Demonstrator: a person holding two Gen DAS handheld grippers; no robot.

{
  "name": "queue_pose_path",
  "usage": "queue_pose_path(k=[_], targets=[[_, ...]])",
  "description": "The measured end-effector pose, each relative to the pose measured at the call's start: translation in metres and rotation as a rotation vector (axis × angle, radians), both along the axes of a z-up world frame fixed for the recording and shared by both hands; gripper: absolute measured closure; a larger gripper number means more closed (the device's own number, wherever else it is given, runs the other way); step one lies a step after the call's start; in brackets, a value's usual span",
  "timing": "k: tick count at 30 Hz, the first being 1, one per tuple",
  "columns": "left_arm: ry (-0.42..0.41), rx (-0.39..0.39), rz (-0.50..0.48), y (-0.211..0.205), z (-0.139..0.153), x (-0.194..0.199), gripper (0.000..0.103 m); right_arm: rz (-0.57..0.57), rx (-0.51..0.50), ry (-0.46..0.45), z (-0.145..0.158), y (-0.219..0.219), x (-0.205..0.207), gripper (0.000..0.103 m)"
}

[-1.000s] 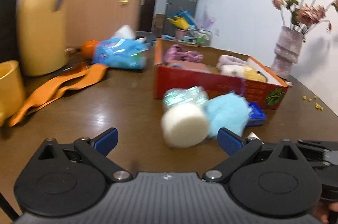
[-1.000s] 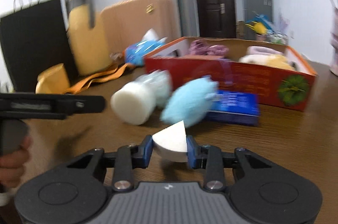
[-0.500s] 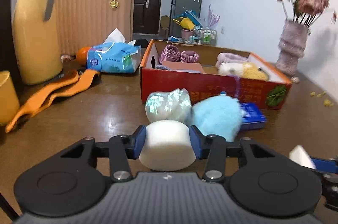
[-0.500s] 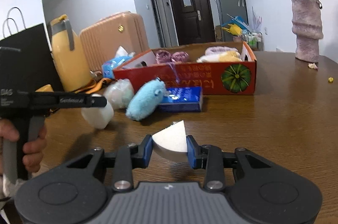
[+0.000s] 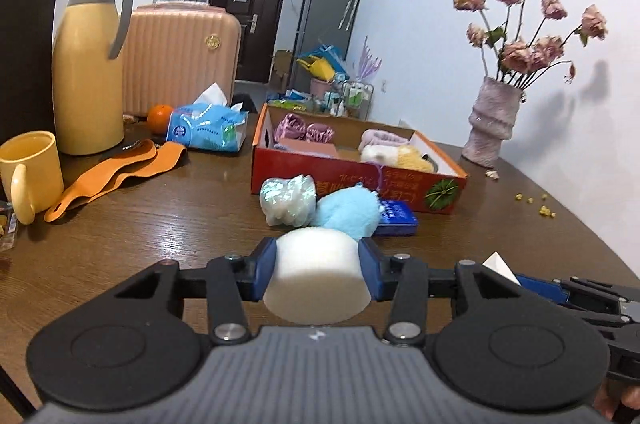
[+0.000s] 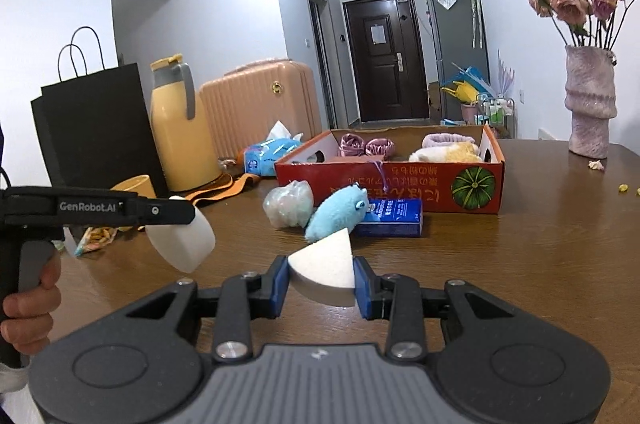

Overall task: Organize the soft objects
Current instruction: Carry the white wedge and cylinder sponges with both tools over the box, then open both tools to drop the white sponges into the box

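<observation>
Gripping a white foam cylinder in the left gripper, a white foam wedge in the right gripper; both seemingly clear of the table.

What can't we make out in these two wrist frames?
- Box contents: near wall hides the floor and the lower parts of the soft items, both views.
- Blue packet: print too small to read; blue plush covers its left end.
- White foam cylinder underside: hidden by the left gripper body.
- Snack bag behind the cylinder, right wrist view: mostly covered.
</observation>
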State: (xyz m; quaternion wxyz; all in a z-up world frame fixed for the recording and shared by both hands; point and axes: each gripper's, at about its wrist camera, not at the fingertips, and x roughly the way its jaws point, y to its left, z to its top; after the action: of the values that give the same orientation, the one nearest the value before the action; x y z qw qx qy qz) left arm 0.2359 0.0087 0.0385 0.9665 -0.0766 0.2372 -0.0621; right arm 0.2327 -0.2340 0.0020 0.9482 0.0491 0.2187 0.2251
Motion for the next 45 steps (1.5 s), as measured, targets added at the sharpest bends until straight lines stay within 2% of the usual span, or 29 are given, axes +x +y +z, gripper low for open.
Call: queue_pose_path(k=[6,11,14,19,23,27,29,30,32,35,41,43,45], targets=[[-0.032,-0.027,-0.049,-0.009,0.01,-0.001,0.057,-0.026,-0.004,-0.009,0.005,-0.008,-0.009,0.07],[-0.043,-0.06,-0.122,-0.021,0.03,0.046,0.057,-0.023,-0.045,-0.082,0.029,-0.016,0.014,0.07],[-0.025,-0.089,-0.178,-0.033,0.045,0.098,0.057,-0.035,-0.085,-0.124,0.048,-0.022,0.053,0.07],[0.049,-0.12,-0.198,-0.061,0.046,0.198,0.057,-0.066,-0.137,-0.099,0.059,-0.035,0.156,0.07],[0.131,-0.145,-0.194,-0.08,0.026,0.266,0.057,-0.053,-0.172,-0.023,0.044,-0.039,0.231,0.069],[0.226,-0.164,-0.189,-0.093,-0.005,0.311,0.056,-0.053,-0.182,0.058,0.026,-0.04,0.278,0.068],[0.256,-0.176,-0.193,-0.096,-0.018,0.322,0.055,-0.043,-0.206,0.072,0.017,-0.038,0.289,0.066],[0.27,-0.185,-0.186,-0.096,-0.025,0.326,0.051,-0.039,-0.211,0.075,0.014,-0.036,0.292,0.065],[0.283,-0.186,-0.188,-0.095,-0.032,0.33,0.047,-0.031,-0.209,0.075,0.007,-0.036,0.294,0.051],[0.277,-0.171,-0.199,-0.095,-0.034,0.331,0.045,-0.046,-0.204,0.068,0.004,-0.039,0.296,0.046],[0.238,-0.158,-0.177,-0.084,-0.008,0.319,0.043,-0.086,-0.165,0.05,0.025,-0.051,0.293,0.046],[0.206,-0.144,-0.166,-0.078,0.008,0.308,0.039,-0.1,-0.158,0.039,0.039,-0.053,0.286,0.046],[0.157,-0.11,-0.146,-0.073,0.024,0.293,0.027,-0.107,-0.151,0.026,0.054,-0.055,0.277,0.042]])
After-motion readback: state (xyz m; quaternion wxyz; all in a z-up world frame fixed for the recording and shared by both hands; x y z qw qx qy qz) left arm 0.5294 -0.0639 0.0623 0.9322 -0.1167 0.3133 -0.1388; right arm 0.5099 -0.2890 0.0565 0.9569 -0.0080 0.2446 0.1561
